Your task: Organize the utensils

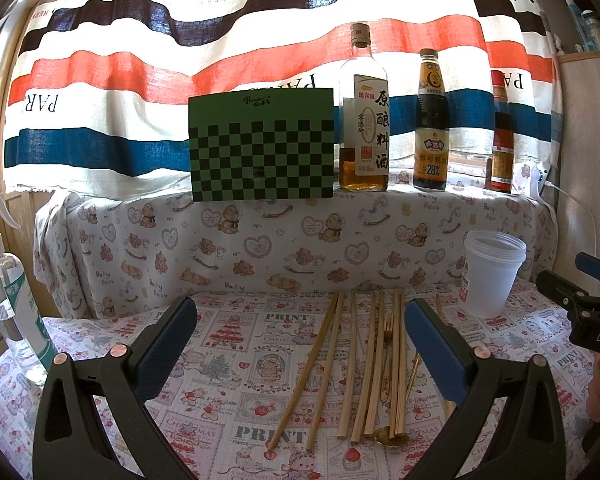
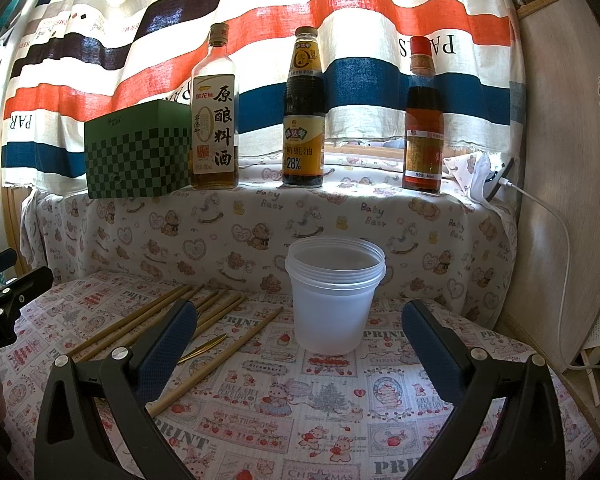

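Several bamboo chopsticks point(image 1: 356, 364) lie side by side on the printed tablecloth, with a gold fork point(image 1: 387, 332) and a gold spoon point(image 1: 390, 436) among them. My left gripper point(image 1: 300, 316) is open and empty, held above their far ends. A translucent plastic cup point(image 2: 335, 292) stands upright and empty; it also shows in the left wrist view point(image 1: 490, 276). My right gripper point(image 2: 298, 316) is open and empty, just in front of the cup. The chopsticks point(image 2: 156, 316) and a gold utensil tip point(image 2: 208, 344) lie to its left.
Three sauce bottles point(image 1: 364, 112) and a green checkered box point(image 1: 262, 144) stand on a cloth-covered ledge behind. A spray bottle point(image 1: 8, 288) stands at the left table edge. A white cable point(image 2: 556, 216) hangs at the right by a wooden panel.
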Demonstrator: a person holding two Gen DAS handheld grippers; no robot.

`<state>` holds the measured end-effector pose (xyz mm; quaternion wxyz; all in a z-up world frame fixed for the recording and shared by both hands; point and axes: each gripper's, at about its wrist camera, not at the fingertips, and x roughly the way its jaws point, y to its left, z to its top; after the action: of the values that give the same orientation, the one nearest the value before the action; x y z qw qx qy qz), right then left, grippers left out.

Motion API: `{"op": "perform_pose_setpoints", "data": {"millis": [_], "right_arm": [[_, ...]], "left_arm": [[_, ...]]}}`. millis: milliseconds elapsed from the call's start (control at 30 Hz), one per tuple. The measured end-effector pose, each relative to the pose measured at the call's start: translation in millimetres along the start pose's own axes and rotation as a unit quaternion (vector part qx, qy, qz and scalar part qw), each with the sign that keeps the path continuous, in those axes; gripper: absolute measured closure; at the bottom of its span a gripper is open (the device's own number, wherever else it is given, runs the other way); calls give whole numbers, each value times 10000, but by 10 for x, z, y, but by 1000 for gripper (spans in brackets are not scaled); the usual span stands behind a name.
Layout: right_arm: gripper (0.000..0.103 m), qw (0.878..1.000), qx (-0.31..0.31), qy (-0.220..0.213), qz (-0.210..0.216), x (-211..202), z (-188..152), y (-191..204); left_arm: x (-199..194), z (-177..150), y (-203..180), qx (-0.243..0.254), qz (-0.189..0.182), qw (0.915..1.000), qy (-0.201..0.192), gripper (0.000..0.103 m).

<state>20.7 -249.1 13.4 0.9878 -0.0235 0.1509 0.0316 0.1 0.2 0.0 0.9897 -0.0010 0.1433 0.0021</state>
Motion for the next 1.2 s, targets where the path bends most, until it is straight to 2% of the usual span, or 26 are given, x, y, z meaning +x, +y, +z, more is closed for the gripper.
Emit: {"op": "perform_pose_setpoints", "data": {"millis": [767, 1200], "right_arm": [[0, 10000, -7, 8, 8, 3, -1, 2], [0, 10000, -1, 10, 0, 9, 0, -2]], "left_arm": [[-24, 7, -29, 21, -182, 9998, -47, 0], [47, 1, -37, 46, -219, 9996, 146, 0]]}}
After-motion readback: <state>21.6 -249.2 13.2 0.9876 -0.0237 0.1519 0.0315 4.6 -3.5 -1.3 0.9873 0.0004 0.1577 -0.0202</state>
